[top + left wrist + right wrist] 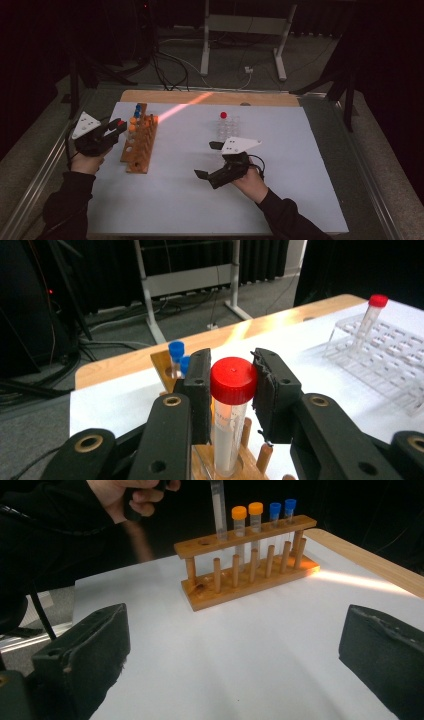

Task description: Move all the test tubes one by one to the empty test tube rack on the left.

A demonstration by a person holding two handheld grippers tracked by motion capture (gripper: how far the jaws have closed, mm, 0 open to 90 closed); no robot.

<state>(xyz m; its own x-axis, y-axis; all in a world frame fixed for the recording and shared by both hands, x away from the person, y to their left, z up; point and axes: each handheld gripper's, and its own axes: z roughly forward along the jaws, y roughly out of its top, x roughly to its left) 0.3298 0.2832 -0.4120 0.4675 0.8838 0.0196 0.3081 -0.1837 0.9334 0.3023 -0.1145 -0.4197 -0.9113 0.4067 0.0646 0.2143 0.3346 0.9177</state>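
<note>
- At the left of the high view, the left claw is seen just beside the near left end of the wooden rack.
- The left claw is closed on a red-capped tube; in the left gripper view the two black pads are pressed on both sides of the red cap, at the centre of the frame.
- The red-capped tube is held upright, and its lower end is seen at a hole of the wooden rack, at the bottom centre of that frame; how deep it sits cannot be told.
- Two orange-capped tubes and two blue-capped tubes are stood in the wooden rack, at the upper centre of the right gripper view.
- A white sheet is laid over the table, and the rack rests on it.
- To the right of centre in the high view, a clear rack is placed, with another red-capped tube standing in it.
- The right claw is held open and empty, below the clear rack and well apart from the wooden rack.
</note>
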